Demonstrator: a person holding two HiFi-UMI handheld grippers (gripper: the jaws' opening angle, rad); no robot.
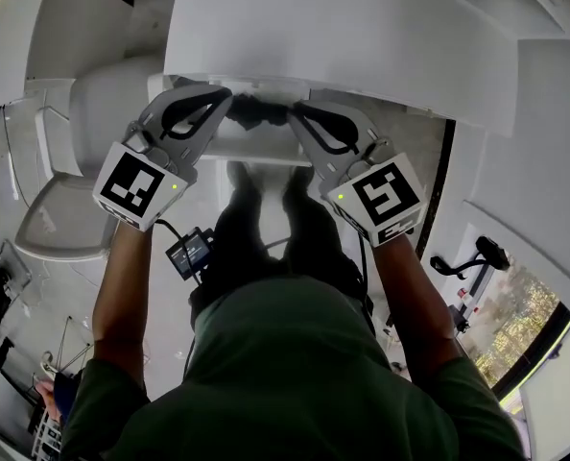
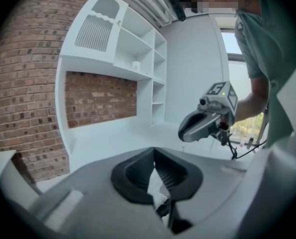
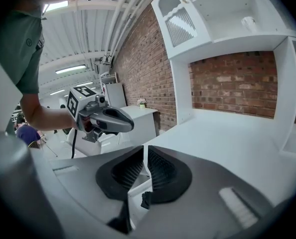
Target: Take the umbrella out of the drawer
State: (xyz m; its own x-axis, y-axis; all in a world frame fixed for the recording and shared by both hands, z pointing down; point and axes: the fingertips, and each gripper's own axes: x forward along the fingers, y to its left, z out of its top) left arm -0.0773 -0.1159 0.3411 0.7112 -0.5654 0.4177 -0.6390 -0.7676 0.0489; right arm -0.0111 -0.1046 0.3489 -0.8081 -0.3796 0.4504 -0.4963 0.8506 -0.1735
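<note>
No umbrella shows in any view. In the head view my left gripper (image 1: 229, 102) and right gripper (image 1: 293, 115) point inward at each other over the front edge of a white cabinet (image 1: 256, 148). A dark patch (image 1: 258, 113) lies between their tips; I cannot tell what it is. In the left gripper view the left gripper (image 2: 154, 151) has its black pads meeting at the tips, nothing held, and the right gripper (image 2: 188, 131) hangs close by. The right gripper view shows the right gripper (image 3: 145, 148) with a thin slit between its pads, empty, and the left gripper (image 3: 130, 126) beside it.
A white counter (image 3: 227, 133) runs under a brick wall (image 3: 237, 86), with white shelves (image 2: 138, 59) above. The person's legs (image 1: 266, 229) stand right in front of the cabinet. A small white desk (image 3: 138, 118) and a large window (image 1: 515, 325) lie off to the sides.
</note>
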